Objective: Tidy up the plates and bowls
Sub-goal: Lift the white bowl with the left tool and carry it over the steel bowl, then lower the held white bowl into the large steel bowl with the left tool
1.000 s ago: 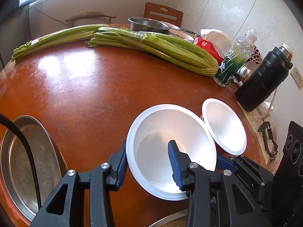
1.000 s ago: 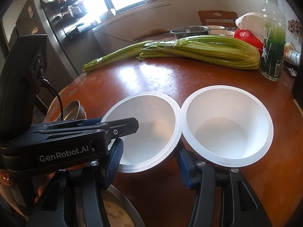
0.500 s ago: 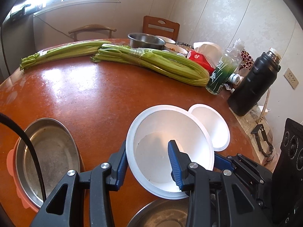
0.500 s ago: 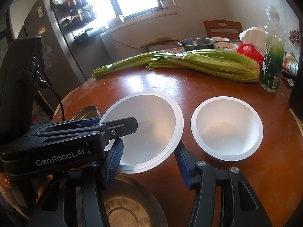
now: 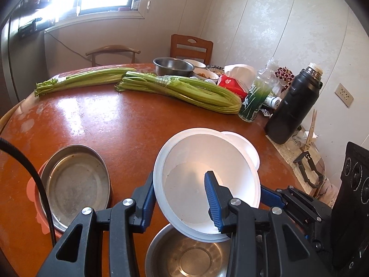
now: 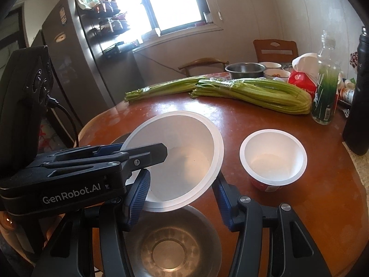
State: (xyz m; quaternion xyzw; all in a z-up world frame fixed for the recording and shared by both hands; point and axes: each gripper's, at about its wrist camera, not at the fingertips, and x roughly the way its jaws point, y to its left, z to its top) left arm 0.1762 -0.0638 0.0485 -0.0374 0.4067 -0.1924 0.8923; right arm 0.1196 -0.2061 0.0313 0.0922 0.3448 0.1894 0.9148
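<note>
I am lifting the big white bowl [image 5: 207, 152] up and away from the table [image 5: 115, 124]. My left gripper [image 5: 180, 180] is clamped on its near wall, with one finger [image 5: 147, 198] pressing on the outside and the other [image 5: 213, 198] reaching down inside. A second ago this bowl was sitting rim to rim with the small white bowl [image 6: 273, 159]. Now the small one is staying behind on the table, well apart from my load and looking much lower and farther off than it did. Its red side is showing for the first time.

My right gripper [image 6: 180, 180] is travelling along under the big bowl, one blue pad on each side of its lower body. Its jaws are standing only a little apart, but I cannot tell whether the pads are really pressing on the bowl or just flanking it.

Something else is coming into sight as I rise: a metal bowl [image 6: 170, 249] is now lying directly below the white one, at the near edge of the table. A metal plate [image 5: 73, 180] is also showing in full on my left, resting on something pink.

I am judging that the pair of white bowls is now separated and the big one is free to be carried. Nesting it with the metal bowl below looks like one option, though I am keeping it tilted toward me for now
</note>
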